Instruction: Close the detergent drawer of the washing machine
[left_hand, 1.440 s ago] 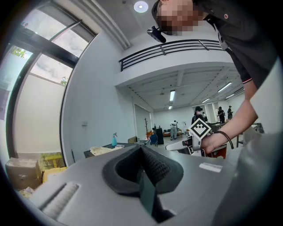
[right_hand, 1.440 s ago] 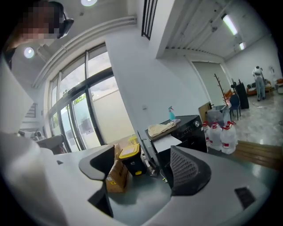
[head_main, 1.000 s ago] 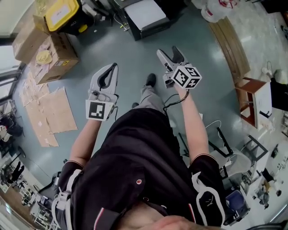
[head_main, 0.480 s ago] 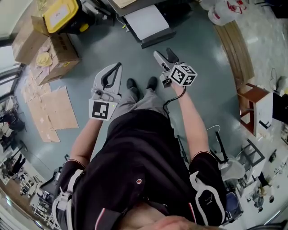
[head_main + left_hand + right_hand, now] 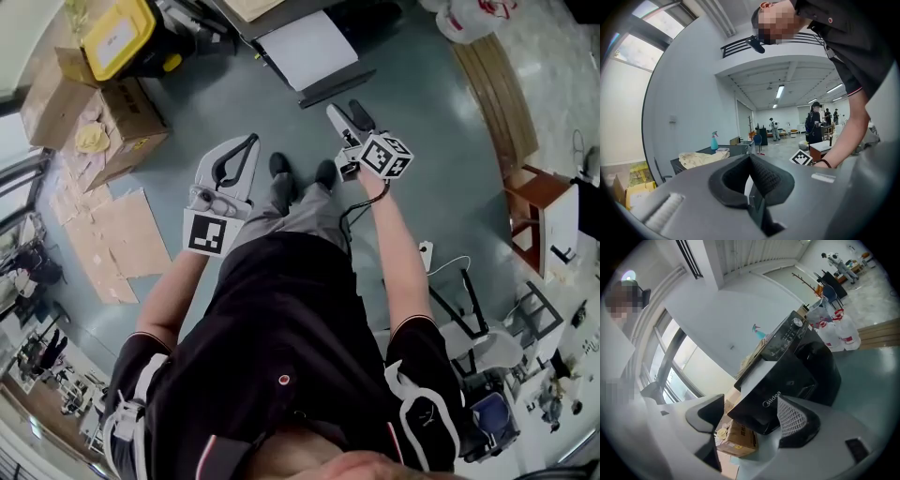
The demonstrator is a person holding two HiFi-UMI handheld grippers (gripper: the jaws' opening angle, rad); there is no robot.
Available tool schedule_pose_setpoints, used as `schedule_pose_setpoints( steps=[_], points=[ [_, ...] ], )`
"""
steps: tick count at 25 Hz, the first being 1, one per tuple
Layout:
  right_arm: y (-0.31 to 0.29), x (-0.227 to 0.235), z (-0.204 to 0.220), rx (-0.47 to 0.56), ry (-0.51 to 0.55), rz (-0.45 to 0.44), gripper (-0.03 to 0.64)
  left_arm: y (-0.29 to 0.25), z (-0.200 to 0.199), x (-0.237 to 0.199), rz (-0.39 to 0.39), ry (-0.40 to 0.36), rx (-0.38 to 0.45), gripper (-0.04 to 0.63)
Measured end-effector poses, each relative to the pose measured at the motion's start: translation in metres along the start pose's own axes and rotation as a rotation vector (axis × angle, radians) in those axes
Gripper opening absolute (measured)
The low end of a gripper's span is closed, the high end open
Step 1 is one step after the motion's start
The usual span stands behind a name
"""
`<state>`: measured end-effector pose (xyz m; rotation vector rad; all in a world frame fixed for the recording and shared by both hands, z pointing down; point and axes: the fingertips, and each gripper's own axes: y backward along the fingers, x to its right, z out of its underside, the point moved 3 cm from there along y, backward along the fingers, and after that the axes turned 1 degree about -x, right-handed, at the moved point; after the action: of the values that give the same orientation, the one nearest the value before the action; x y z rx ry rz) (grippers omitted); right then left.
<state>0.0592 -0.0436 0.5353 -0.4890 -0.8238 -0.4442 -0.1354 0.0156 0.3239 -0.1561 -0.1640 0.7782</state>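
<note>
The black washing machine (image 5: 806,357) stands ahead with its detergent drawer (image 5: 771,399) pulled out, pale on top and black in front. In the head view the drawer (image 5: 309,49) lies just beyond my hands. My right gripper (image 5: 345,110) points at it from a short way off and does not touch it. Seen along its jaws, the right gripper (image 5: 750,413) is open with nothing between the pads; the jaws have just been closing a little. My left gripper (image 5: 251,141) hangs over the floor to the left, apart from the machine. The left gripper (image 5: 750,177) is shut and empty.
Cardboard boxes (image 5: 108,112) and a yellow bin (image 5: 117,37) stand at the far left, flattened cardboard (image 5: 112,234) beside them. A wooden stool (image 5: 539,202) is on the right. Plastic jugs (image 5: 832,331) stand beside the machine. Other people (image 5: 814,123) stand far off.
I have stepped closer to the machine, and both shoes now show side by side. Both grippers have moved toward the drawer. The right gripper has rolled a little.
</note>
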Motion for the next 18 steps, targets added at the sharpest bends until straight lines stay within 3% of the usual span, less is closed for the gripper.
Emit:
schedule_pose_setpoints(
  steps=[7, 18],
  points=[
    [-0.011, 0.022, 0.008, 0.024, -0.086, -0.042, 0.339, -0.010, 0.012, 0.000, 0.039, -0.014, -0.024, 0.000],
    [-0.033, 0.056, 0.018, 0.049, -0.245, -0.076, 0.295, -0.013, 0.021, 0.000, 0.040, -0.013, -0.053, 0.000]
  ],
)
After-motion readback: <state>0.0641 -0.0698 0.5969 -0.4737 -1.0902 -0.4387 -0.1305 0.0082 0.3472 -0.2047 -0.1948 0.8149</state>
